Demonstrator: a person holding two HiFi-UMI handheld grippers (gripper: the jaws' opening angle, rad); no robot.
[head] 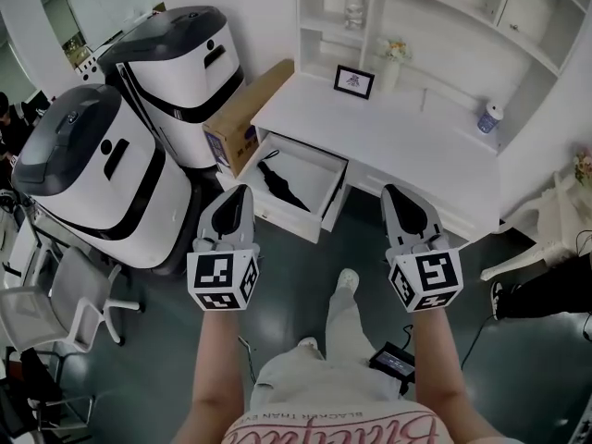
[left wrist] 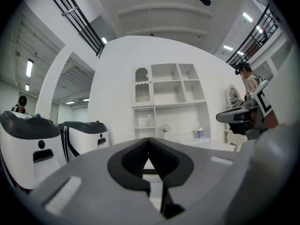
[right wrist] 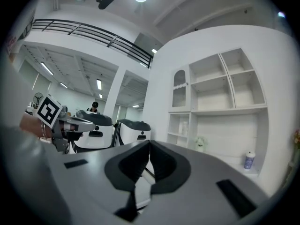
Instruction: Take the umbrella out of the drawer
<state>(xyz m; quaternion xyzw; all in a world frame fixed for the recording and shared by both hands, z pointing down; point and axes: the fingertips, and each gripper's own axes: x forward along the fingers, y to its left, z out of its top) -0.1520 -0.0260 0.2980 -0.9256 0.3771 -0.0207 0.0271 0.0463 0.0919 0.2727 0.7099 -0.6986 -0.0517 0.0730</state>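
Note:
A folded black umbrella [head: 282,187] lies inside the open white drawer [head: 326,195] at the left end of the white desk [head: 388,132]. In the head view my left gripper [head: 242,192] is held level just in front of the drawer's front panel, jaws shut with nothing between them. My right gripper [head: 393,194] hangs level to the right of the drawer, in front of the desk, also shut and empty. In the left gripper view the left gripper [left wrist: 148,140] has its tips pressed together, and in the right gripper view the right gripper [right wrist: 149,143] too.
Two large white-and-grey machines [head: 120,155] stand left of the desk, with a cardboard box [head: 248,118] wedged beside it. A picture frame [head: 354,80] and a bottle [head: 487,117] sit on the desk under white shelves [head: 407,7]. A white chair [head: 65,308] stands at lower left.

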